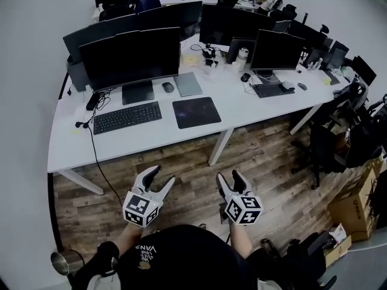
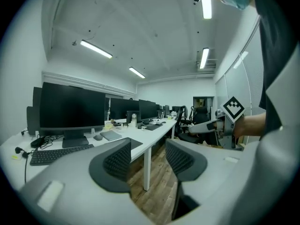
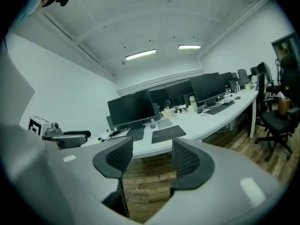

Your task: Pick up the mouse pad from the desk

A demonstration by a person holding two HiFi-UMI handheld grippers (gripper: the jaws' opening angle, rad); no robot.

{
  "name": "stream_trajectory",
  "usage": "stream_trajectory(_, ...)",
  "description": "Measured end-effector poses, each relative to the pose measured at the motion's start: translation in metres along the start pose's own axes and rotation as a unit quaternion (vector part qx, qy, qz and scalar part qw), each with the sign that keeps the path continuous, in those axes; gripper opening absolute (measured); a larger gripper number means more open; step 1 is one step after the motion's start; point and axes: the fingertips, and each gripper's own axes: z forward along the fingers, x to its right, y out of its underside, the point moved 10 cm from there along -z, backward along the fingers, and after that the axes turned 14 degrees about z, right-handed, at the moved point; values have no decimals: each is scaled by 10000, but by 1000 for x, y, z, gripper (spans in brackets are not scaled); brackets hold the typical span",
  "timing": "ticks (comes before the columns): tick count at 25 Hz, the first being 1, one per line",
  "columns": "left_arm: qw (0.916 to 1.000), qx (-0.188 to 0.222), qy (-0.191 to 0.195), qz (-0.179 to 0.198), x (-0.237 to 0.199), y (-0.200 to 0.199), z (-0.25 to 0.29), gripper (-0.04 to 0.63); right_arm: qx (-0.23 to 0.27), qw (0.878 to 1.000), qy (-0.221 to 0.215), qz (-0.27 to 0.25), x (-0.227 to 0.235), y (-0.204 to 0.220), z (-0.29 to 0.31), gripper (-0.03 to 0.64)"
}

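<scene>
Left gripper: I see my left gripper [image 1: 163, 175] held low over the wooden floor [image 1: 266, 162], well short of the desk. Its two jaws stand apart with nothing between them.
Right gripper: My right gripper [image 1: 228, 176] hangs near the left one, at about the same height. Its jaws are spread wide and hold nothing.
Mouse pad: The dark rectangular mouse pad [image 1: 196, 112] lies flat on the white desk [image 1: 151, 142], close to the front edge. It is untouched and well apart from both grippers.
Around the pad: A black keyboard [image 1: 127, 117] lies to its left. A flat grey laptop [image 1: 188, 84] sits just behind it, with a mouse [image 1: 167, 87] beside that. A black monitor [image 1: 130, 58] stands behind the keyboard.
Right gripper view: The pad shows above the gap between my jaws, across a stretch of floor.
</scene>
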Motion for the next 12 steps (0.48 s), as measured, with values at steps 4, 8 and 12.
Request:
stream_trajectory(4, 9999, -10, -152, -56, 25, -9, 24, 207, -113, 9998, -169, -41, 30, -19, 0, 250)
stream_trajectory(8, 9993, -64, -343, -142, 50, -16, 45, 207, -236, 9992, -316, -45, 62, -37, -2, 250)
stream_trajectory(12, 9976, -105, -618, -277, 73, -19, 53, 207, -426, 9981, -445, -1, 90, -44, -6, 250)
